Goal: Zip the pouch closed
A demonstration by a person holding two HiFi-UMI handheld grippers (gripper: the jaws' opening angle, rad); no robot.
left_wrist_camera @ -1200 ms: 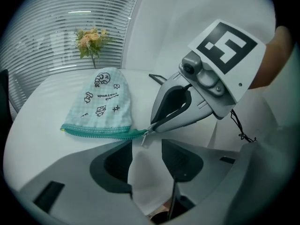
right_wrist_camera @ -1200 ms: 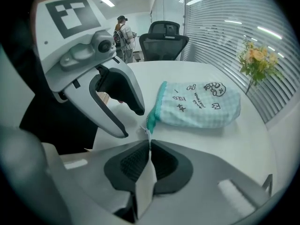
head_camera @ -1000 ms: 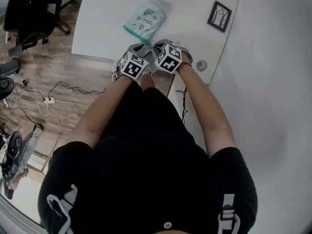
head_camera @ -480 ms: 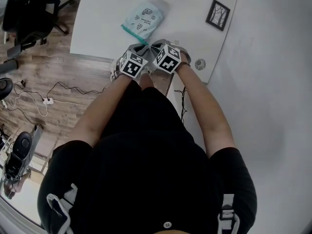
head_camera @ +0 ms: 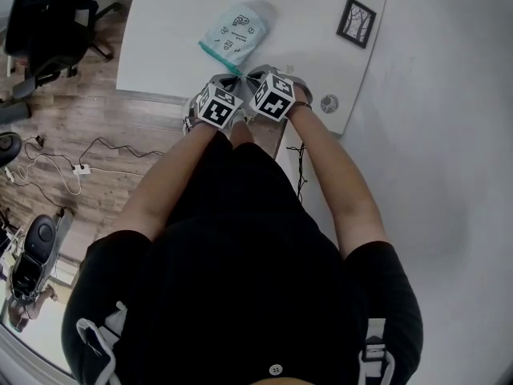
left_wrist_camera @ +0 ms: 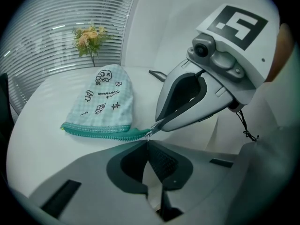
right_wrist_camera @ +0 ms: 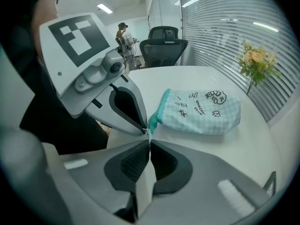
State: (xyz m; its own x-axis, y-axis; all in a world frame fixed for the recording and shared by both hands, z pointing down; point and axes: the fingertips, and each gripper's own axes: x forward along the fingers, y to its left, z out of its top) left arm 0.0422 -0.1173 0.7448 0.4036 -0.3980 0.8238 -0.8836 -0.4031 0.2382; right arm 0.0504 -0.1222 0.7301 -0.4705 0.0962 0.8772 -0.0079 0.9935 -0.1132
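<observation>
A pale checked pouch (head_camera: 235, 29) is seen lying flat on the white table (head_camera: 168, 46), in the upper middle of the head view. Its teal zipper (left_wrist_camera: 96, 131) runs along the edge that is turned toward the person. Both grippers are held side by side just below the pouch in that view, at the table's near edge, with their marker cubes almost touching. In the left gripper view the left gripper (left_wrist_camera: 148, 143) is shown at the lower centre. Its jaws have just been closing and are now brought fully together, the tips meeting right at the teal tail (left_wrist_camera: 138, 133) of the zipper. Whether the tail is clamped by them cannot be told. The right gripper (right_wrist_camera: 149, 142) is likewise closed tight, and in the left gripper view its tips are seen pinched on the small metal zipper pull (left_wrist_camera: 149, 135) at the tail's end. A vase of flowers (left_wrist_camera: 90, 37) is set beyond the pouch, and a black picture frame (head_camera: 358, 23) lies at the upper right of the head view.
</observation>
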